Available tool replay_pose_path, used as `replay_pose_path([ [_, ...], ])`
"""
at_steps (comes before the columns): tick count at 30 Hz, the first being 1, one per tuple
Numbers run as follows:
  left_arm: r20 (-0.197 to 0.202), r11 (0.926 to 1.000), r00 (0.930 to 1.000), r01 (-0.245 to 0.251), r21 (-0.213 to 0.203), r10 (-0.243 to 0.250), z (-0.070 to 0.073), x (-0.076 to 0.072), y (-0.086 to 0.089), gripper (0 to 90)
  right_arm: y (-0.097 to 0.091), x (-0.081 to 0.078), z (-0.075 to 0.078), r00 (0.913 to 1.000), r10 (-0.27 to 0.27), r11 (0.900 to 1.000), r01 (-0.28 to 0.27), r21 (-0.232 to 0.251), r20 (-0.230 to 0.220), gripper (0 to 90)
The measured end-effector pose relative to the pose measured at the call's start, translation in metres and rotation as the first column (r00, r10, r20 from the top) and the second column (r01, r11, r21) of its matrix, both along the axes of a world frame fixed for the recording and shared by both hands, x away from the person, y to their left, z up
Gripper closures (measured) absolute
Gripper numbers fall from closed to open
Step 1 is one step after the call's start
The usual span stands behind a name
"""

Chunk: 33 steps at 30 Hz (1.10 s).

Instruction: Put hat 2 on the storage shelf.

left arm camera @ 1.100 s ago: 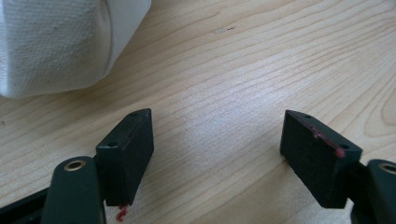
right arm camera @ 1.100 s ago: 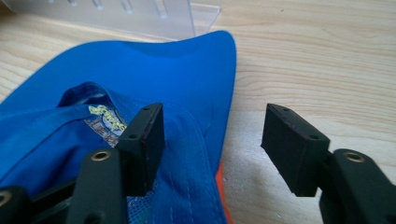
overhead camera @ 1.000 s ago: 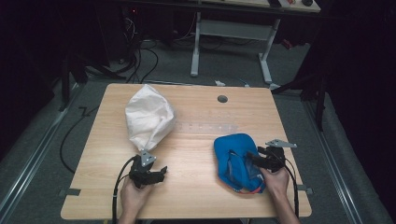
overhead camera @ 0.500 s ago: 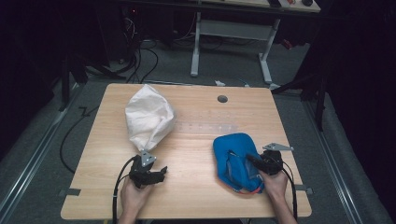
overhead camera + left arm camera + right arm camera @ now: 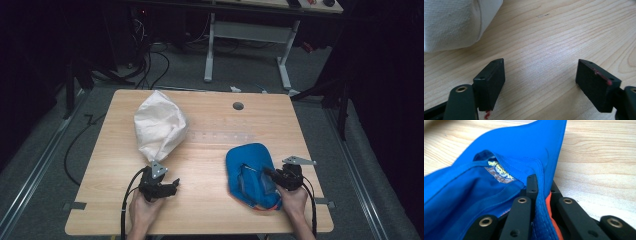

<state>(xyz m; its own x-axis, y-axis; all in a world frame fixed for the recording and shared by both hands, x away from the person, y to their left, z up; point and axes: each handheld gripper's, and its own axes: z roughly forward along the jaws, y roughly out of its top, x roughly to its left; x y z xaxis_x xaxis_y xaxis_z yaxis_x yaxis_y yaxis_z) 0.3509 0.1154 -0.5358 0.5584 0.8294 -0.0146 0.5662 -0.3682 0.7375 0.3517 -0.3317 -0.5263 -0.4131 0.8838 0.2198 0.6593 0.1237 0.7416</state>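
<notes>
A blue fabric pouch (image 5: 250,165) with an orange-trimmed rim lies open on the right of the wooden table (image 5: 210,210). My right gripper (image 5: 268,174) has just been closing and is now shut on the pouch's rim. In the right gripper view the blue cloth (image 5: 519,147) and its orange trim are pinched between the jaws of the right gripper (image 5: 542,182). A white cloth bag (image 5: 159,125) lies on the left, narrowing toward me. My left gripper (image 5: 173,184) rests just in front of its tip, open. The left gripper (image 5: 540,67) has bare wood between its jaws, with the white bag (image 5: 454,22) at upper left.
A round cable hole (image 5: 238,106) sits near the table's far edge. A pale see-through strip (image 5: 220,136) lies across the middle of the table. Behind the table stands a white desk frame (image 5: 210,50), with cables (image 5: 150,65) on the floor.
The right gripper has slid left onto the blue pouch's rim and its jaws have shut on the cloth. The left gripper and the white bag have stayed put.
</notes>
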Motion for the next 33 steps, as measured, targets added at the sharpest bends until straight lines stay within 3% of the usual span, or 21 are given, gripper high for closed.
replay_pose_path([
  [16, 0.001, 1.0, 1.0, 0.0, 0.002, 0.0, 0.0, 0.0, 0.0, 23.2, -0.007, -0.009, 0.015, 0.9996, -0.018, 0.9958, 0.016, 0.091, 0.023, 86.3],
  [33, 0.012, 0.9999, 0.9999, -0.003, 0.016, 0.003, 0.001, -0.005, -0.008, 23.4, 0.003, -0.005, 0.044, 0.998, 0.018, 0.9908, -0.026, 0.133, 0.06, 86.7],
])
